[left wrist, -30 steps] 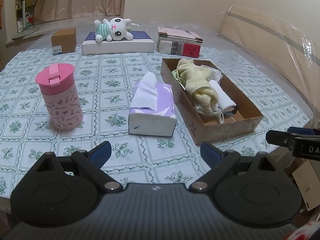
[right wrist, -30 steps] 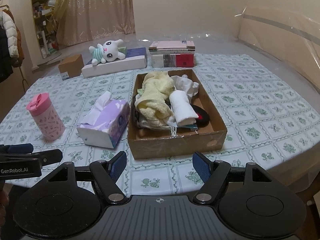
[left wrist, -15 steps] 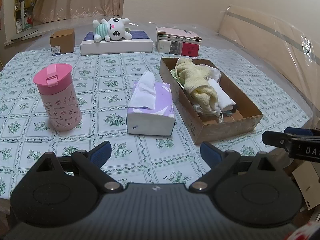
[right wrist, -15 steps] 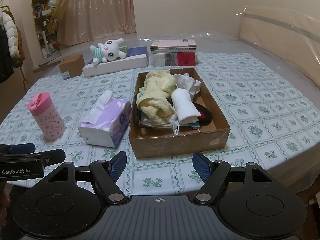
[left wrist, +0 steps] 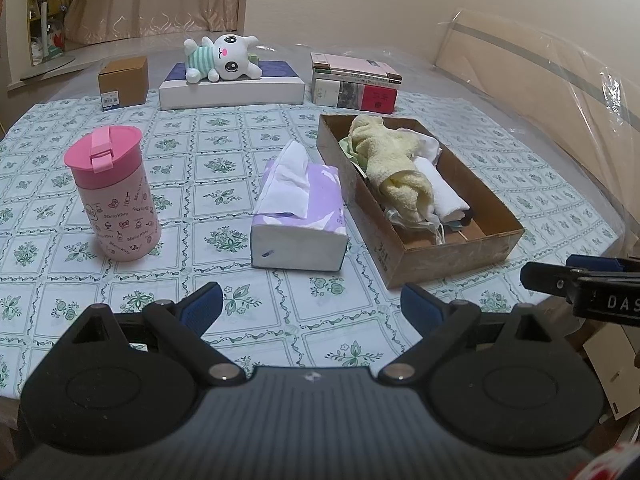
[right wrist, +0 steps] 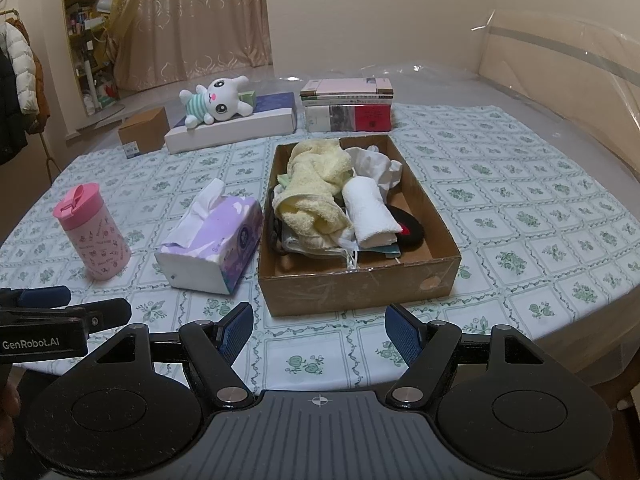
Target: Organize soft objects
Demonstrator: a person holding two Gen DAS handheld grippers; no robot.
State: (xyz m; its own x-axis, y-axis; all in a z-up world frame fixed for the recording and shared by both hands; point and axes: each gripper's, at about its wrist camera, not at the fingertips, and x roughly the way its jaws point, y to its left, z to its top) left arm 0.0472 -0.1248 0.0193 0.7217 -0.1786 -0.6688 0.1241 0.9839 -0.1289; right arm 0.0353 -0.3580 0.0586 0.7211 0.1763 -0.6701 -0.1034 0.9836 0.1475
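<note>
A brown cardboard box (right wrist: 360,286) (left wrist: 452,262) sits mid-table, holding a yellow towel (right wrist: 316,188) (left wrist: 392,164), a rolled white cloth (right wrist: 370,214) (left wrist: 440,192) and other soft items. A purple tissue pack (right wrist: 216,240) (left wrist: 300,208) lies left of it. A white plush bunny (right wrist: 216,100) (left wrist: 222,58) rests on a flat box at the back. My left gripper (left wrist: 310,308) hovers open over the near table edge, in front of the tissue pack, nothing between its fingers. My right gripper (right wrist: 320,330) is open too, just short of the box's near wall, holding nothing.
A pink lidded cup (left wrist: 112,196) (right wrist: 92,236) stands at the left. A small brown carton (left wrist: 124,80), a white flat box (left wrist: 232,90) and stacked books (left wrist: 356,84) line the far side. The table's rounded edge falls off at the right.
The left wrist view shifted slightly, the table objects drifting a little left and up; both grippers stayed open and nothing was touched.
</note>
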